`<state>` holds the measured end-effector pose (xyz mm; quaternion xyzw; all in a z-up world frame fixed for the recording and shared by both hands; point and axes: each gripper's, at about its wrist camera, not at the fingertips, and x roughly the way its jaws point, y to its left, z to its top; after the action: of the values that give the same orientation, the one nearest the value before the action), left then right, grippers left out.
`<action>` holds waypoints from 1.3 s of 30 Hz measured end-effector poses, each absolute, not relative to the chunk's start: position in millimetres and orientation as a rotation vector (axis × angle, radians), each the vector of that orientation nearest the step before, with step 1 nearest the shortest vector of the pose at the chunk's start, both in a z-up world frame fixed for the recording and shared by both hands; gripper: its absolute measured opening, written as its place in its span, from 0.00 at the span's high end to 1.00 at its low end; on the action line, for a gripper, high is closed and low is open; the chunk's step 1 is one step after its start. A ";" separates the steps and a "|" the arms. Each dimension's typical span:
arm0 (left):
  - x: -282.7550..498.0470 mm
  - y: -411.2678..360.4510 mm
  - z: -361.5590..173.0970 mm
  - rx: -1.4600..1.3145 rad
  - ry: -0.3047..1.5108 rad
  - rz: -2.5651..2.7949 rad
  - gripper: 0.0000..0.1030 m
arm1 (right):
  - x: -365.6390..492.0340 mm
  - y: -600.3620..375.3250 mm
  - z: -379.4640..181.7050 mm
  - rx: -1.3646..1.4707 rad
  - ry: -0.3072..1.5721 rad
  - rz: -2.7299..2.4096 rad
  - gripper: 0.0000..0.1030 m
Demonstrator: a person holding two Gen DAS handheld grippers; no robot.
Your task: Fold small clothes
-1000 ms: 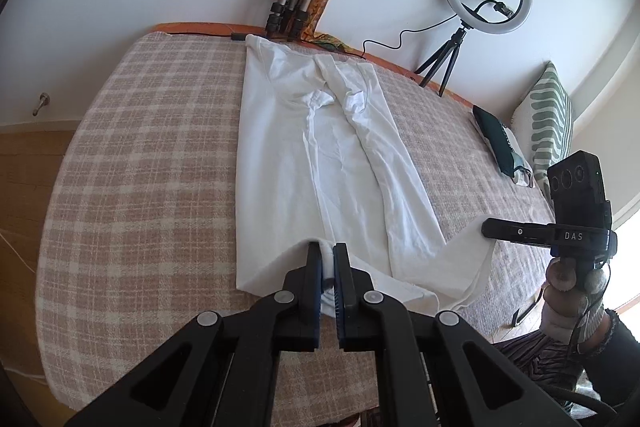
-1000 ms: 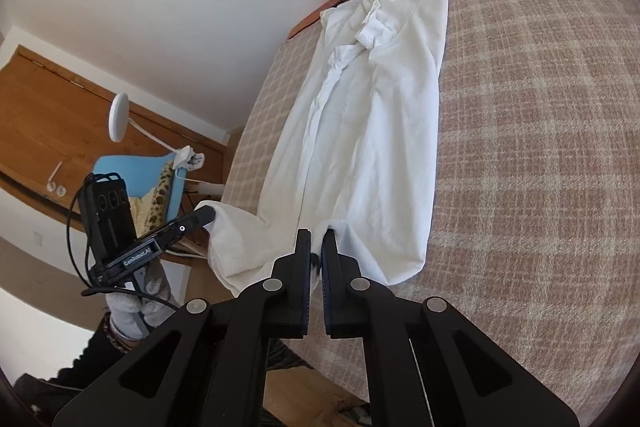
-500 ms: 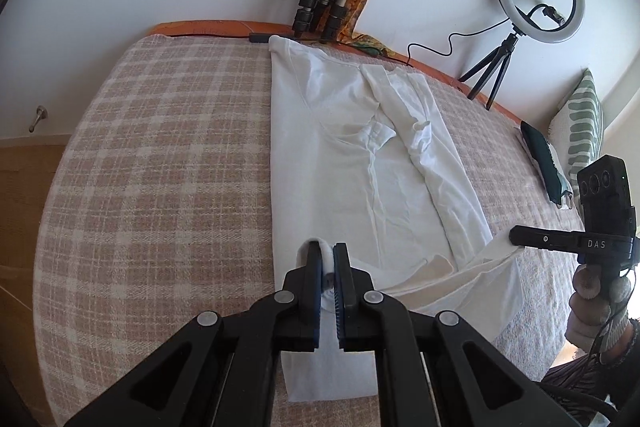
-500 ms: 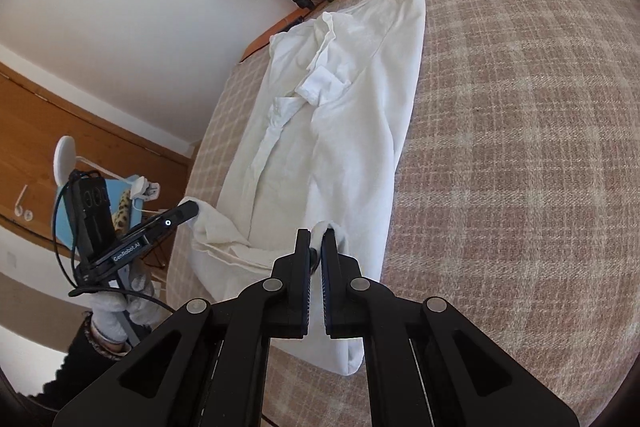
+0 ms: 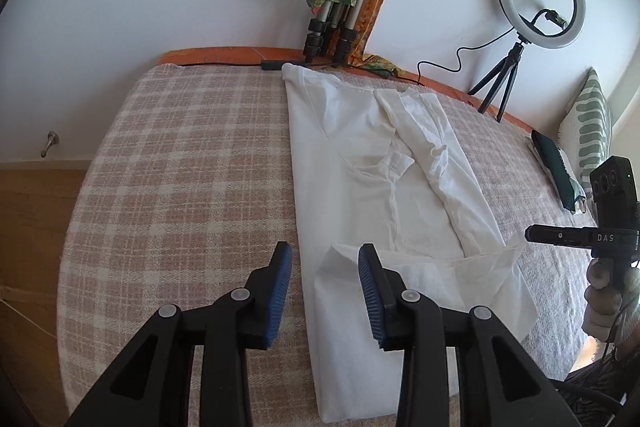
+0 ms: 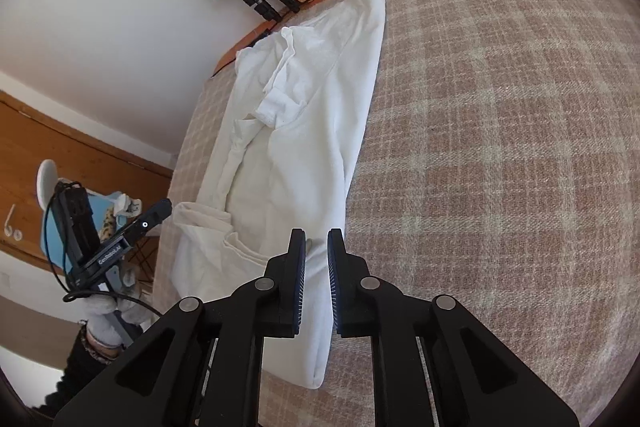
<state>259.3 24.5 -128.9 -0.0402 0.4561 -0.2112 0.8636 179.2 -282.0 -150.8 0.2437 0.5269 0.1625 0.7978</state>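
**Both claws let go after carrying the shirt's hem forward**

Half a second ago each claw was pinched shut on the bottom edge of the white shirt (image 5: 360, 187); now both have released it. The left gripper (image 5: 325, 281) stands wide apart, with the freshly folded hem (image 5: 420, 279) lying just ahead of its right-hand finger and nothing between the two. The right gripper (image 6: 317, 277) is parted only narrowly, hovering over the shirt's near long edge, holding nothing.

The shirt lies lengthwise on the checked bedspread (image 5: 180, 187), stretching straight ahead of both claws toward the wall, sleeves folded inward, its bottom portion doubled over itself.

It looks like thin, light cotton: soft, limp, quick to wrinkle and sag, not slippery on the woven cover. For the next fold, the likely best hold is the two corners of the doubled edge nearest the claws, pinching all layers together so none slides loose.
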 end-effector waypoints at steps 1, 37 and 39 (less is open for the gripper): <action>255.9 25.8 -127.5 -0.065 0.947 -0.453 0.66 | 175.5 -280.4 -147.3 0.485 1.122 0.356 0.88; 253.2 5.6 -162.7 0.007 0.987 -0.457 1.00 | 168.3 -236.5 -156.5 0.227 1.077 0.360 0.98; 251.5 8.3 -158.0 0.003 0.969 -0.444 1.00 | 165.3 -239.8 -151.0 0.214 1.051 0.333 0.99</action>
<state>251.5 8.3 -158.0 0.0014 0.4619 -0.2116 0.8613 165.3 -239.8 -151.0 0.1015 0.4984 0.1577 0.8464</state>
